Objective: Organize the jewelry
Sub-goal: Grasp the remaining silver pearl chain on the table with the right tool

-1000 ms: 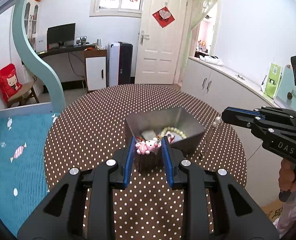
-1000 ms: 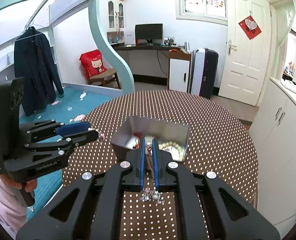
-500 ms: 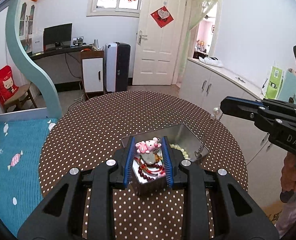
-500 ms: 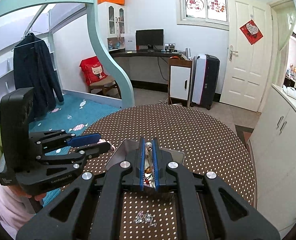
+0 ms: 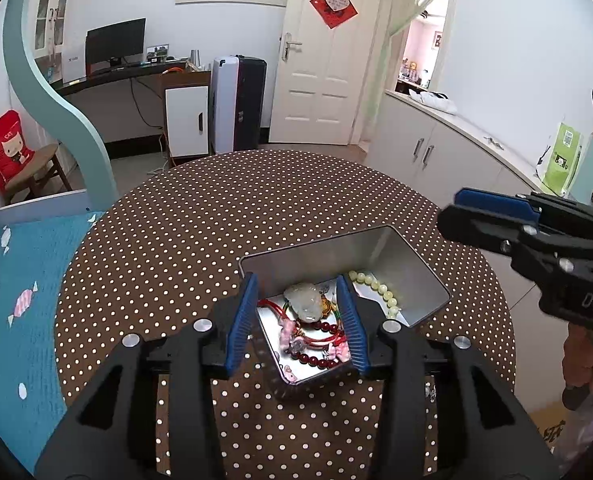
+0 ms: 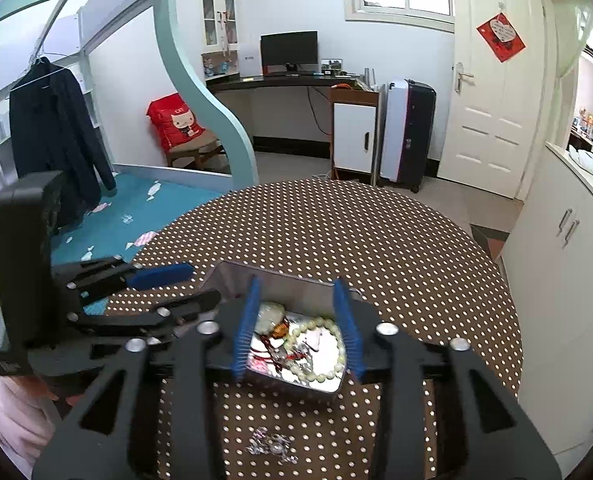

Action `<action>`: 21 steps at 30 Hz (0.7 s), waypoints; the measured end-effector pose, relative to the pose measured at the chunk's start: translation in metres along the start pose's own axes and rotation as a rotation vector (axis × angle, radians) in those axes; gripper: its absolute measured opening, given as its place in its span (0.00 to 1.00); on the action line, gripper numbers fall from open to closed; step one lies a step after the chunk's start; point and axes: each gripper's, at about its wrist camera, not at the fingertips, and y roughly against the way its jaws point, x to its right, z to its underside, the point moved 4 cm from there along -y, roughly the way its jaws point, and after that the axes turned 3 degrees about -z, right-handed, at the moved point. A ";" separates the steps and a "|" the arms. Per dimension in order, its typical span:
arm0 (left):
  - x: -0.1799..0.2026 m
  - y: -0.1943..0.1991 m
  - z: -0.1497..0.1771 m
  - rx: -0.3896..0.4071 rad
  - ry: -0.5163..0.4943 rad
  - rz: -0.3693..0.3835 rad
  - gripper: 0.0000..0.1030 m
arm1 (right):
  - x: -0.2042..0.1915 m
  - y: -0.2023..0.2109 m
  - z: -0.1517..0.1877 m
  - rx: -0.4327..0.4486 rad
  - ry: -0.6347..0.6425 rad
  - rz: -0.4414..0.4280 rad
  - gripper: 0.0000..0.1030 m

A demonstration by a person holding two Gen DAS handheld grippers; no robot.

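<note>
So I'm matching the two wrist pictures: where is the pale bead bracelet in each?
Left wrist: pale bead bracelet in the metal tin's right part, right of centre.
Right wrist: pale bead bracelet low centre, looped in the tin's near right part.
Shared landmark: the clear stone pendant in the tin.

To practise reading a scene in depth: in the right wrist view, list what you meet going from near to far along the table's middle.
Silver trinket on the cloth → metal tin of jewelry → bare polka-dot table → suitcase near the door.
</note>
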 end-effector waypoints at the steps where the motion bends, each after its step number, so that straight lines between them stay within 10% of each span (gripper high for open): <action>1: 0.000 0.001 0.002 0.000 -0.001 0.001 0.41 | 0.002 0.002 0.007 -0.011 -0.008 0.003 0.38; 12: 0.017 0.022 0.051 -0.047 -0.037 0.040 0.46 | -0.017 -0.013 0.111 -0.243 -0.024 -0.067 0.24; 21: 0.038 0.022 0.074 -0.088 -0.079 0.068 0.46 | -0.021 -0.019 0.121 -0.262 -0.029 -0.089 0.13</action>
